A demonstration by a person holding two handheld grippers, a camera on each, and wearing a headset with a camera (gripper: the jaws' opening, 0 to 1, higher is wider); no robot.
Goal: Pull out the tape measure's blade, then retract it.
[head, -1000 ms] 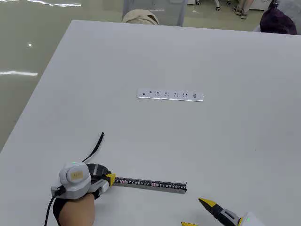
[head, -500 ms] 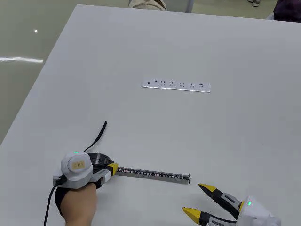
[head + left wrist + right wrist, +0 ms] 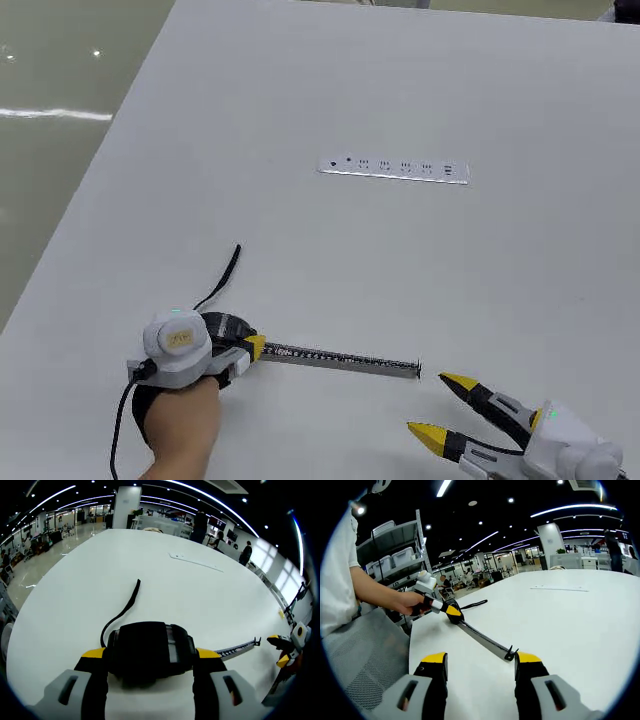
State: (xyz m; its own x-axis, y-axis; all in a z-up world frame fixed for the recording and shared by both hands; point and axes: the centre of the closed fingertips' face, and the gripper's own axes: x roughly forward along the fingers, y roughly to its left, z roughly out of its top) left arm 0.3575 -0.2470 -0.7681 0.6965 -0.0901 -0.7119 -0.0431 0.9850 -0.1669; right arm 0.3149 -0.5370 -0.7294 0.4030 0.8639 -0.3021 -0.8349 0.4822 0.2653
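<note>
Tape measure (image 3: 228,333): the case sits near-left on the tabletop (image 3: 500,280), clamped between the jaws of the left hand-held gripper (image 3: 240,348).
Blade (image 3: 340,359): out and lying flat, running right from the case to its end hook (image 3: 417,371).
Right hand-held gripper (image 3: 442,406): jaws spread wide and empty, just near-right of the hook, not touching.
Step in hand: likely taking the hook. Close squarely on it, keep the blade low and in line with the case, then feed it back slowly so it won't whip.
Further out: strap (image 3: 222,280) trails far-side of the case; power strip (image 3: 393,170) lies well apart.
</note>
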